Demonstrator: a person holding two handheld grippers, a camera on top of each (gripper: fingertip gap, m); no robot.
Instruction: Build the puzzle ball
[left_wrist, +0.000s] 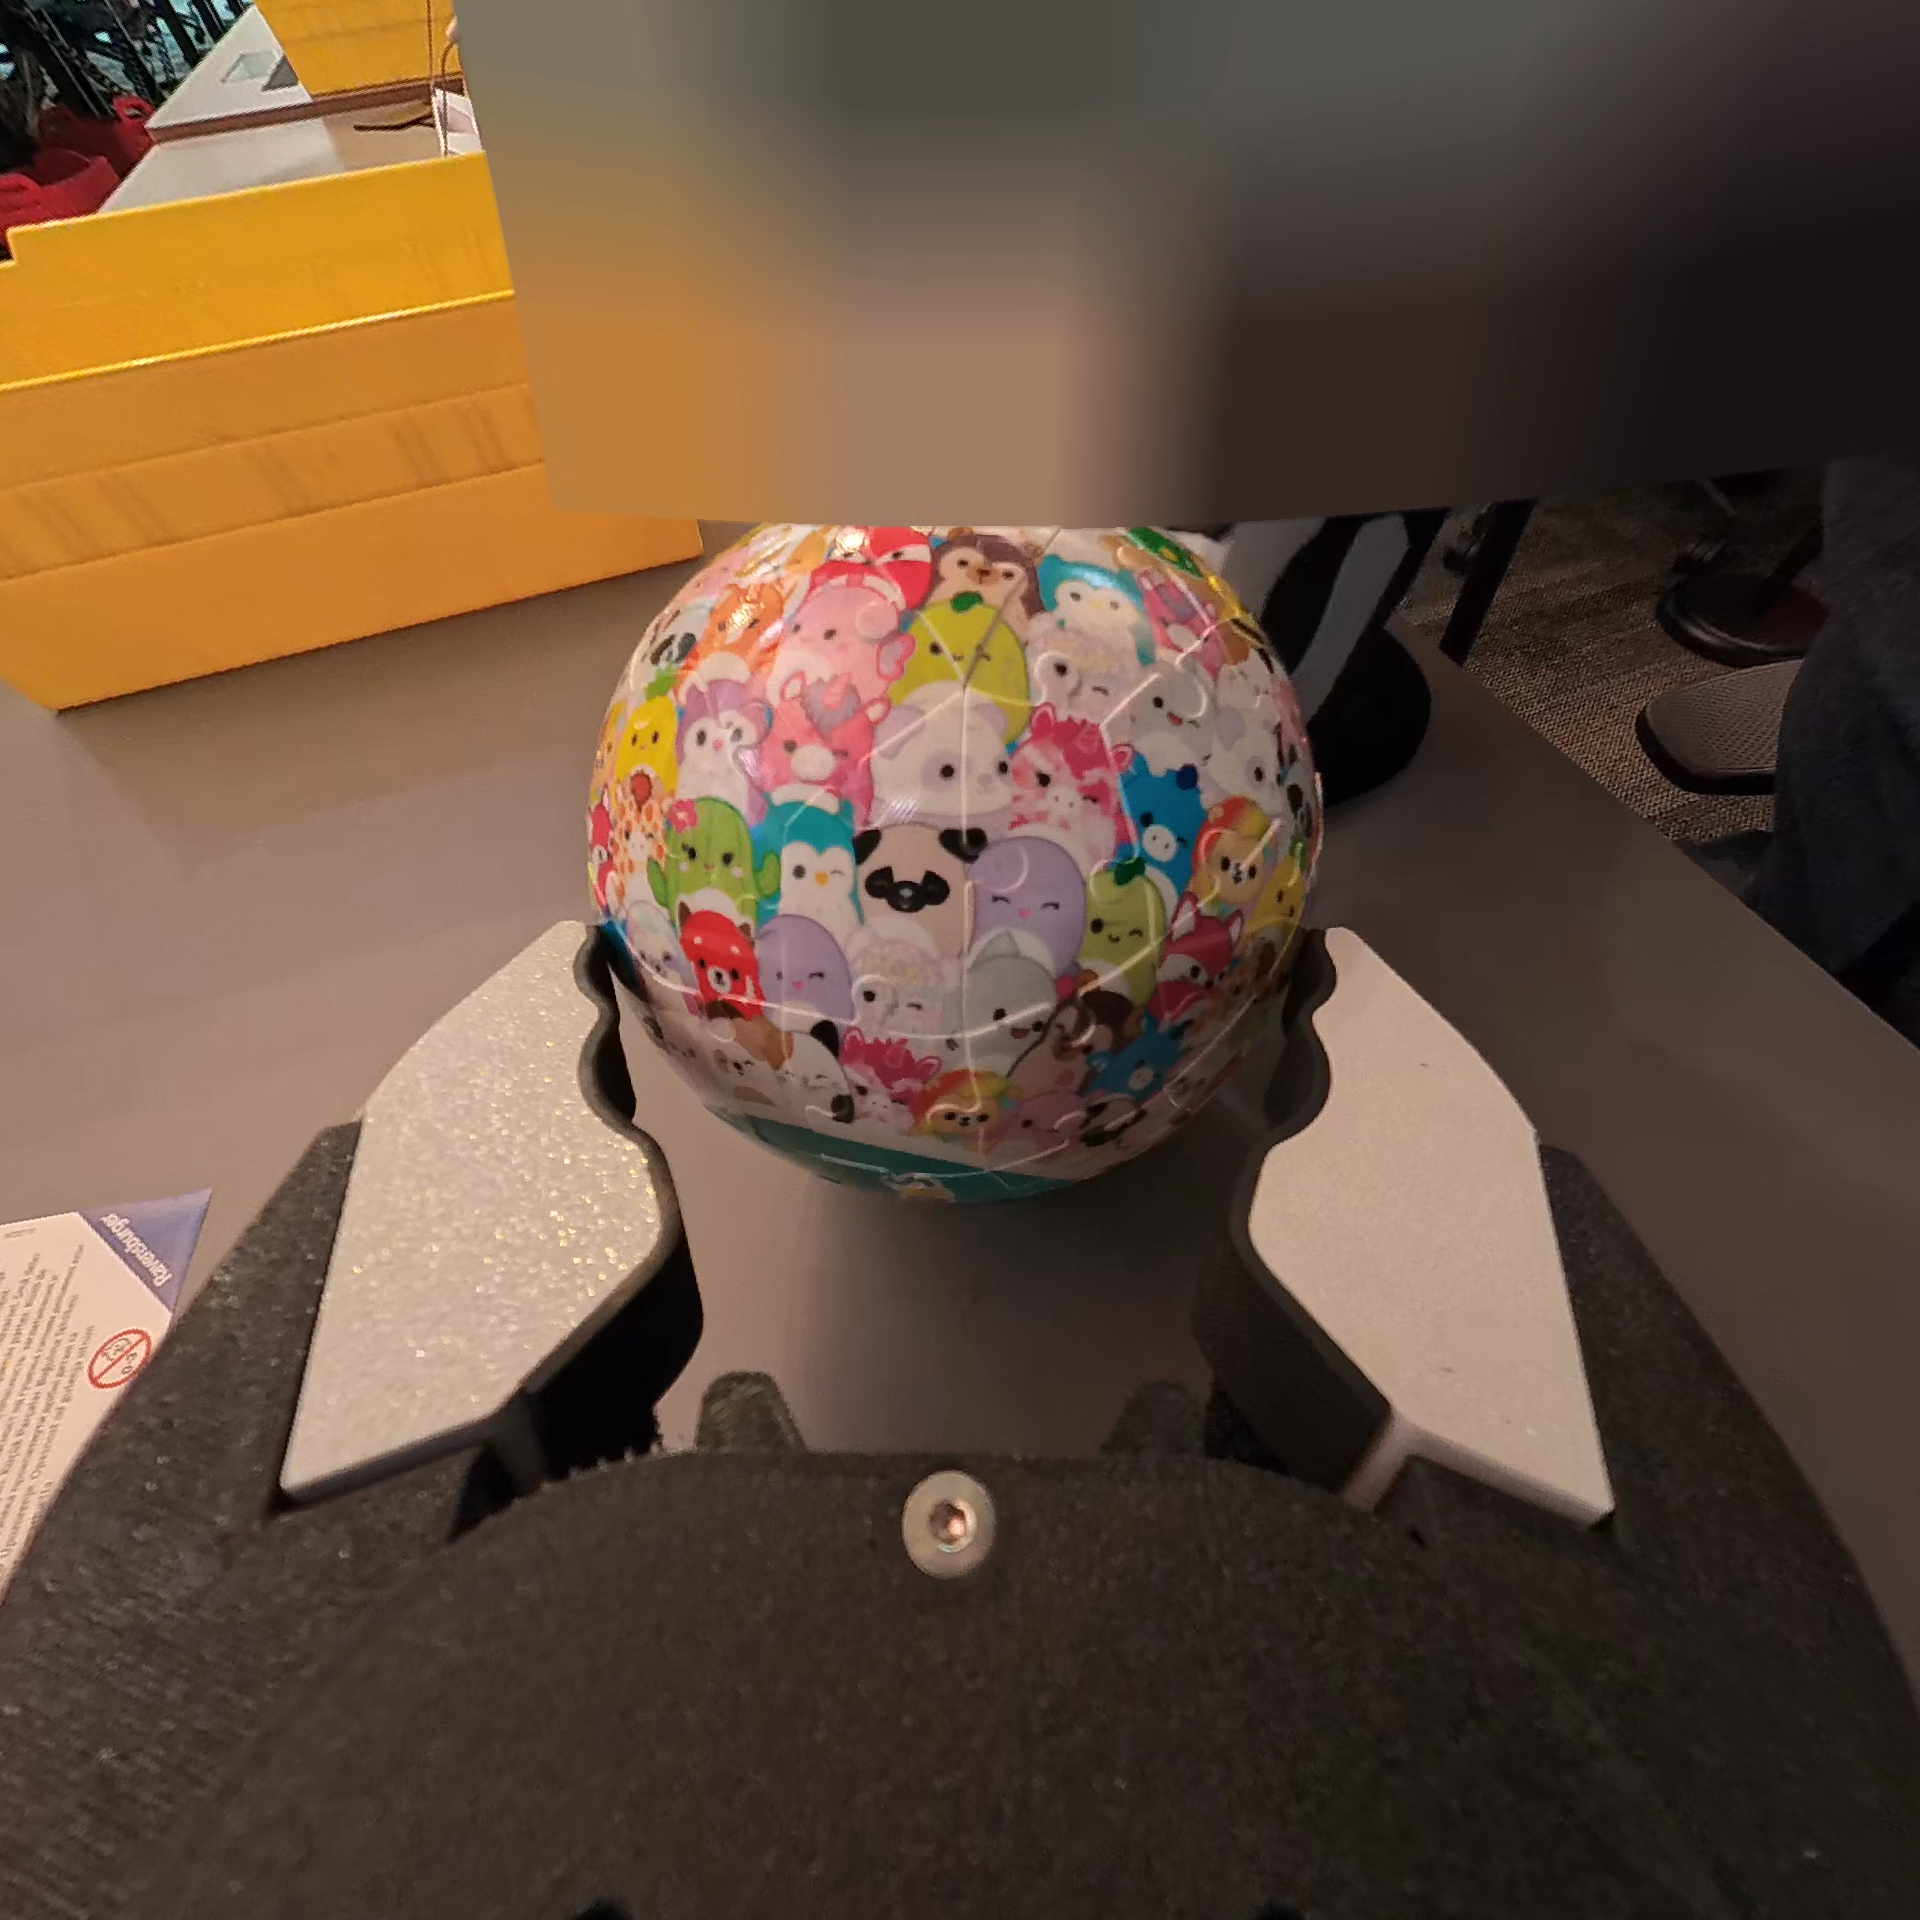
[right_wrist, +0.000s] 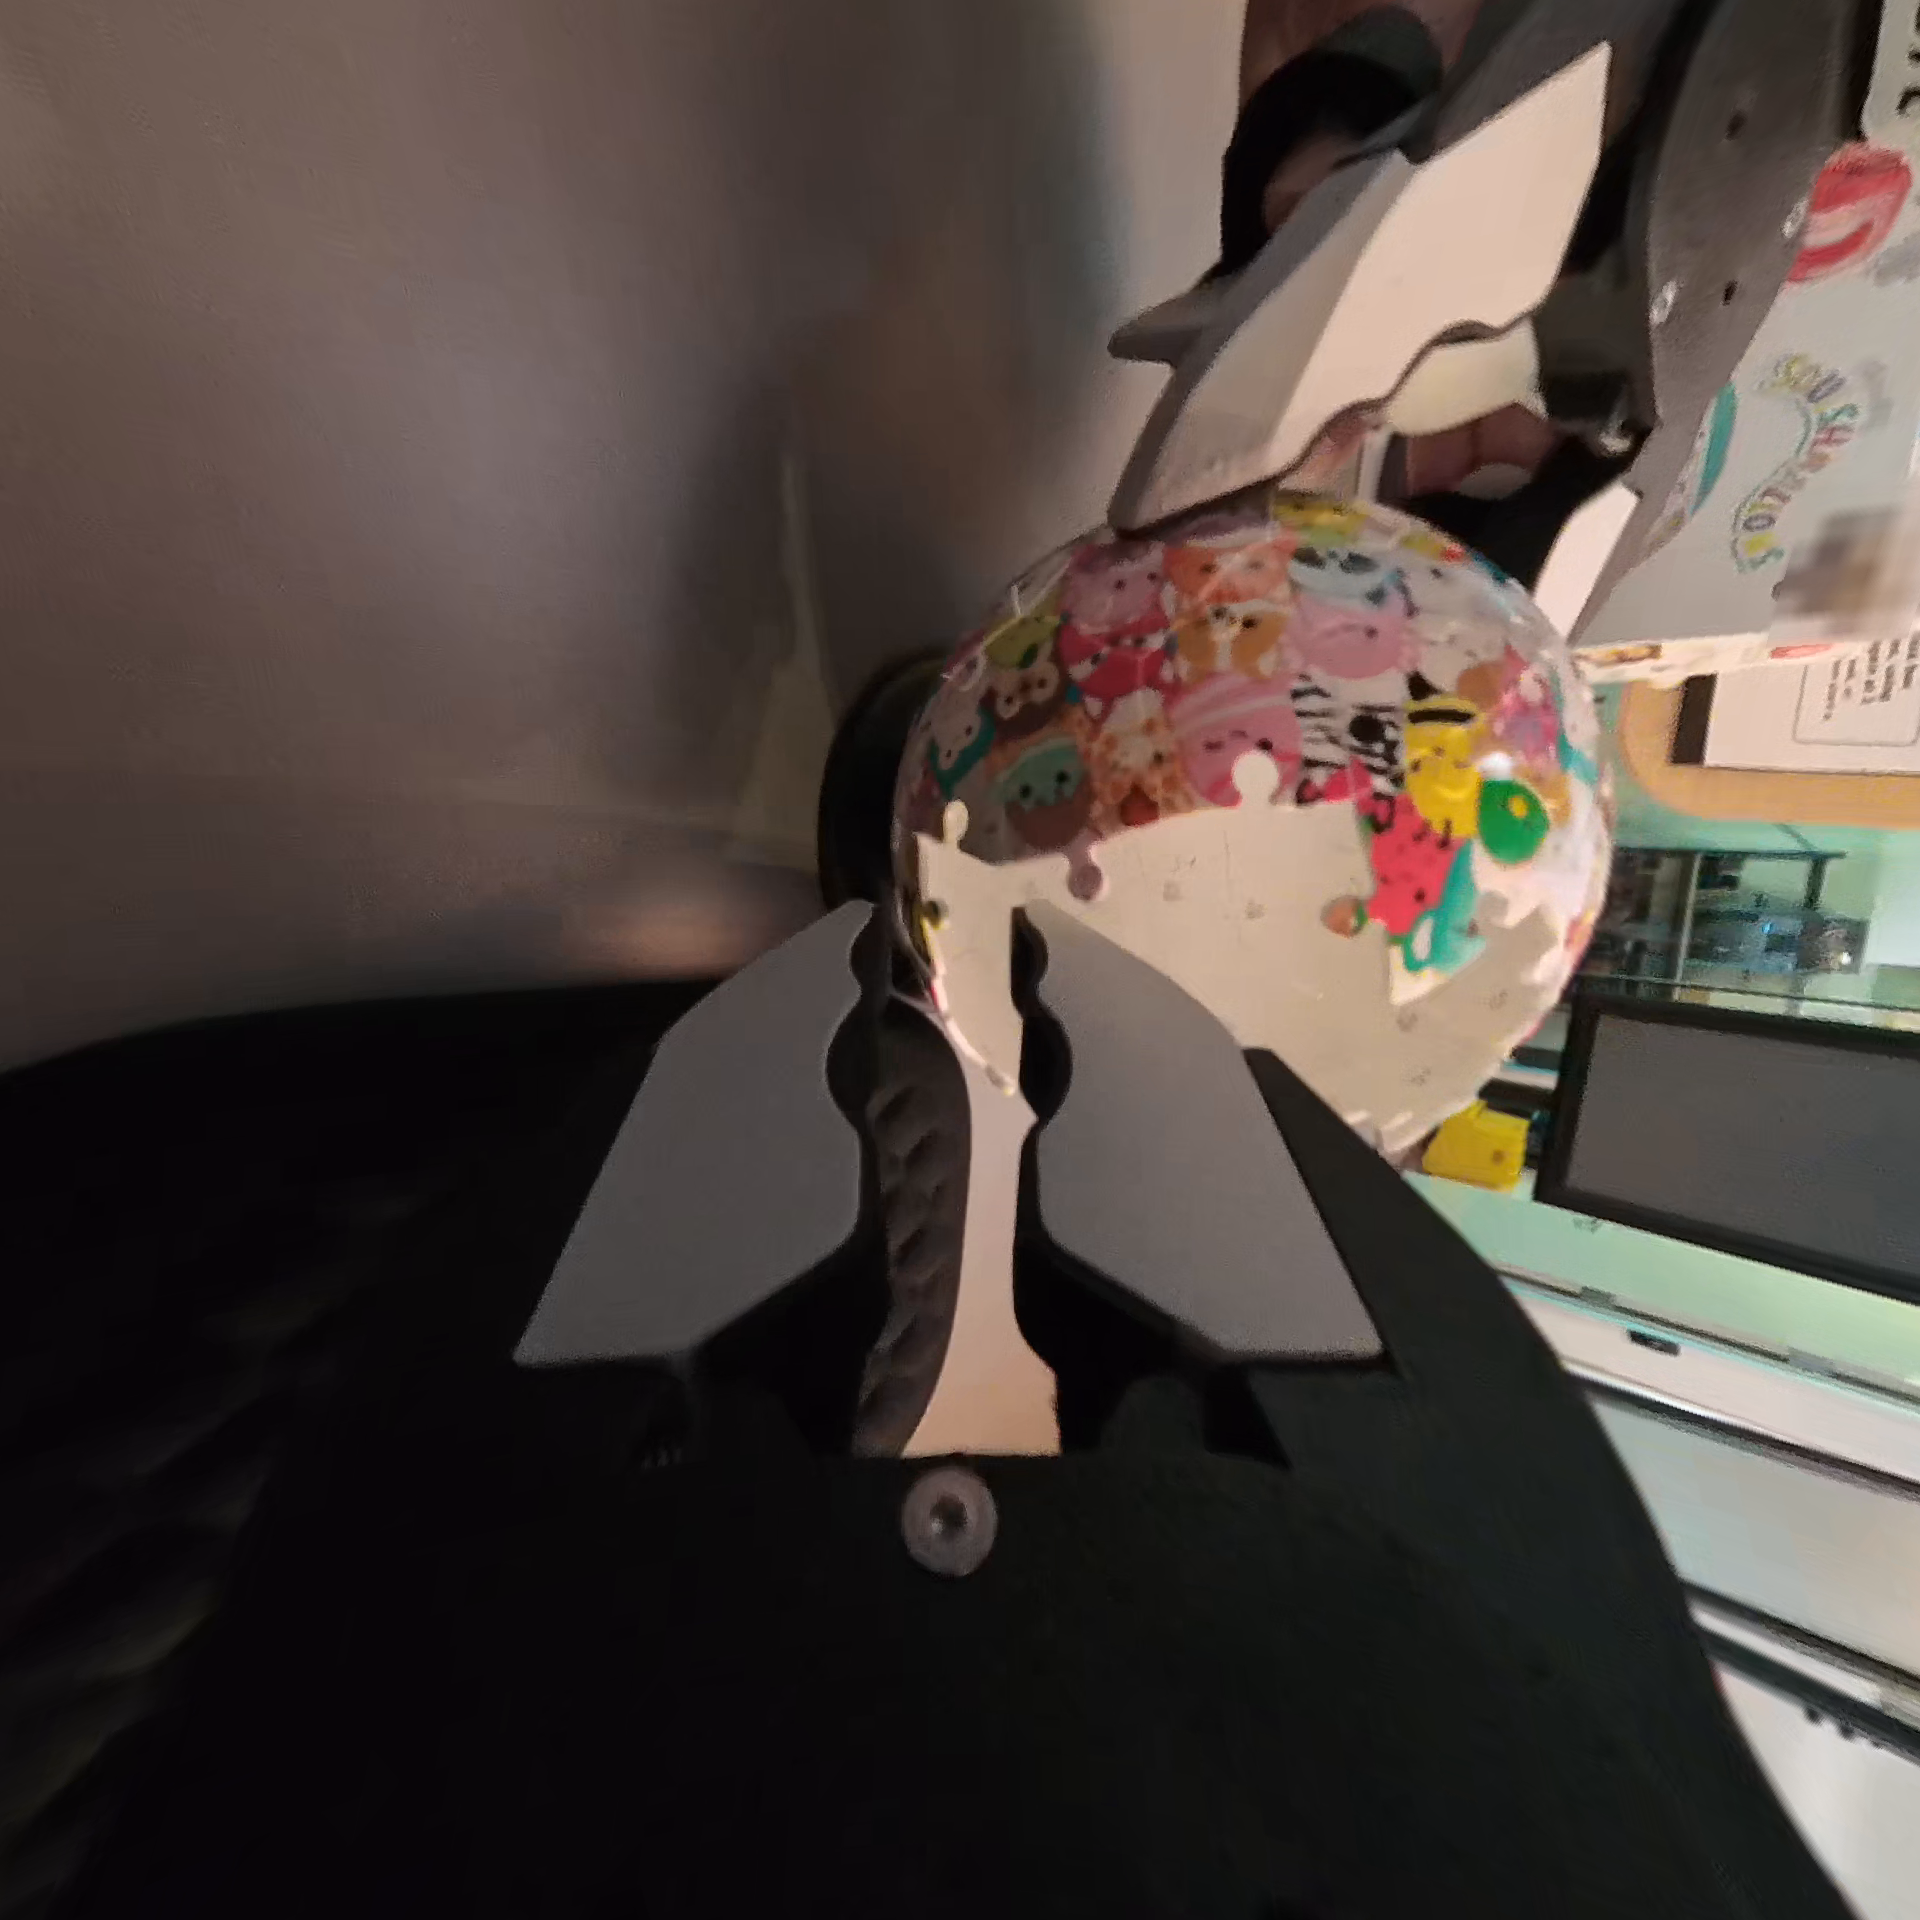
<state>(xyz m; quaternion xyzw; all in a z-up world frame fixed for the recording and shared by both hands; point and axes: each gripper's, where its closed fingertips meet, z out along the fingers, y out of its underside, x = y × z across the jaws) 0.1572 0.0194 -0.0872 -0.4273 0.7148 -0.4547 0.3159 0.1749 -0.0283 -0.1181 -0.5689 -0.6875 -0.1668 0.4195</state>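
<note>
The puzzle ball (left_wrist: 954, 862) is seen at the centre of the left wrist view, held clear above the grey bench (left_wrist: 260, 883). It is clasped at its widest part by the left gripper (left_wrist: 951, 961), whose fingers (left_wrist: 488, 1174) are spread wide and pressed against the ball at 9 and 3 o'clock. The gripper is levelled forward along the bench. Yellow boxes (left_wrist: 270, 436) are stacked at 10 o'clock, and a printed leaflet (left_wrist: 73, 1340) lies on the bench at 8 o'clock.

In the right wrist view the ball (right_wrist: 1195, 748) is shown from its open side, with the white inside of the shell exposed below the printed pieces. The right gripper (right_wrist: 951, 956) is aimed upward, its fingers (right_wrist: 727, 1164) drawn nearly together on the edge of the shell at 6 o'clock. The left gripper (right_wrist: 1351, 457) is seen beyond, reaching down onto the ball from 1 o'clock.
</note>
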